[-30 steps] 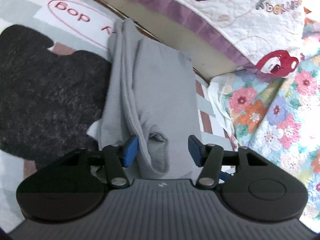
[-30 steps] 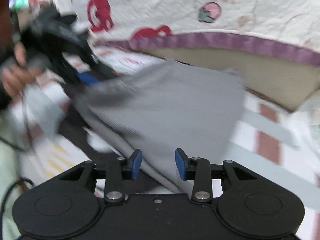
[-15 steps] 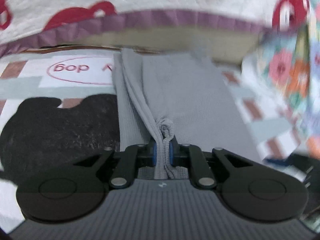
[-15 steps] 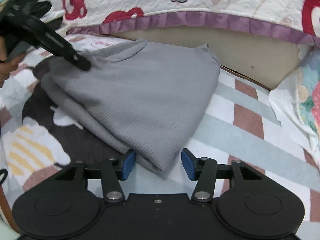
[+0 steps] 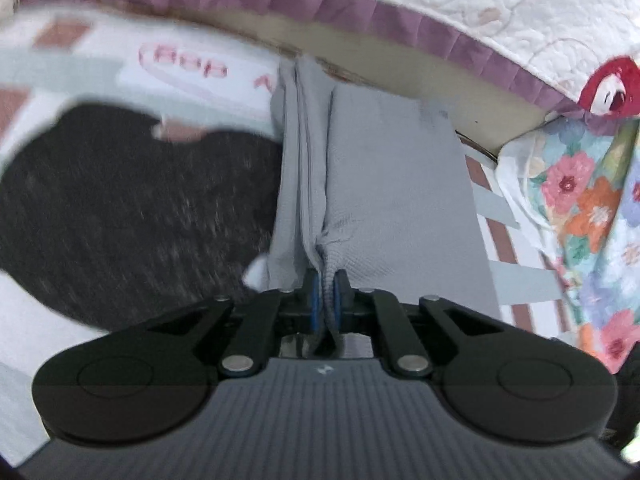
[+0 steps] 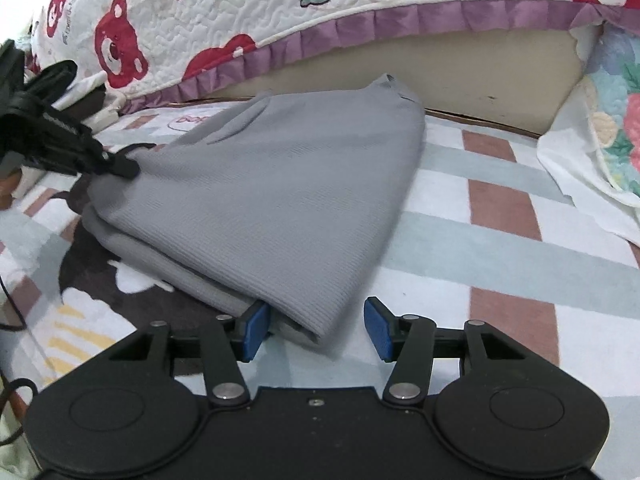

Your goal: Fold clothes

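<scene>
Grey ribbed knit garment, folded into a thick stack, lies on a plush floor rug checked in white, pale green and dusty pink, with a big black fuzzy shape printed across it. Behind it runs the beige side of a bed, draped with a white quilted bedspread showing red bears, strawberries and a purple ruffled hem. A flower-patterned quilt hangs down on one side.

The left tongs are pinched tight on a bunched edge of the grey garment, the cloth gathered between their blue pads and pulled into creases that run away from the grip. In the right wrist view those same black tongs bite the garment's far left corner.

The right tongs stand wide open, low over the rug, with the near corner of the folded stack lying between the blue pads; the left pad sits against the fabric, the right one is apart from it.
</scene>
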Demonstrator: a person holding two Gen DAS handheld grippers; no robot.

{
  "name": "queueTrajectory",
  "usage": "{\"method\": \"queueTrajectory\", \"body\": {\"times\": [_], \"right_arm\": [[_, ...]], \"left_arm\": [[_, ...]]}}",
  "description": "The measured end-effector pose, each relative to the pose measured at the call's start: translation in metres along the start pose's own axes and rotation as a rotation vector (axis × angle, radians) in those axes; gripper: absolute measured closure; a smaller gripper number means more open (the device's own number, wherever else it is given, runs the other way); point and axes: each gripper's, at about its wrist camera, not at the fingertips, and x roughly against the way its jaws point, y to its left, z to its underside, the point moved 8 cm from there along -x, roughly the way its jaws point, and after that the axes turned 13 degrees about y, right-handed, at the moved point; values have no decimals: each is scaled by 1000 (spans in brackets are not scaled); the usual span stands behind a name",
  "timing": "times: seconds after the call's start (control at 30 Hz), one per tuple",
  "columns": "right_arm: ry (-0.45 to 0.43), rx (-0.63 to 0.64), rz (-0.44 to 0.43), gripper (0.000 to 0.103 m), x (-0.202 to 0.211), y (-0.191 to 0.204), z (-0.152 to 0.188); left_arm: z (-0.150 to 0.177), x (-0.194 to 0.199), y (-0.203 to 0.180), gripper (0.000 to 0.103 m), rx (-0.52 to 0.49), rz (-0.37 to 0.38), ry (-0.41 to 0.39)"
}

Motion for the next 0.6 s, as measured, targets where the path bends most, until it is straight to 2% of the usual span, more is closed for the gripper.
{"method": "queueTrajectory", "body": {"times": [0.1,0.17,0.2,0.23,0.27,0.3,0.37,0.4,0.43,0.47,0.53,0.6], "right_arm": [[-17,-8,-31,46,1,1,-4],[-28,-44,-75,47,2,0,-6],[-33,-68,-102,47,2,-2,-7],[-34,-84,-113,47,2,-3,-7],[-30,-87,-101,47,1,-4,-7],[-27,-84,-80,47,0,-4,-6],[-26,-74,-50,51,-2,-6,-5],[-30,-66,-41,58,-2,-6,-4],[-37,-55,-31,80,-1,-6,-4],[-43,-43,-23,87,1,-5,-5],[-54,-16,-8,89,5,-3,-6],[-58,11,8,90,8,-1,-6]], "left_arm": [[2,-6,1,88,23,46,27],[4,-13,-4,64,-3,51,38],[4,-17,-7,62,-27,50,46],[5,-17,-11,67,-55,39,39],[4,-12,-17,91,-84,18,14],[4,-7,-22,98,-112,-2,-11],[2,4,-33,98,-169,-43,-60],[2,9,-39,98,-197,-63,-85],[1,17,-42,98,-202,-67,-111],[1,27,-41,98,-176,-53,-135],[7,26,-36,99,-166,-88,-121],[15,5,-27,98,-173,-170,-55]]}}
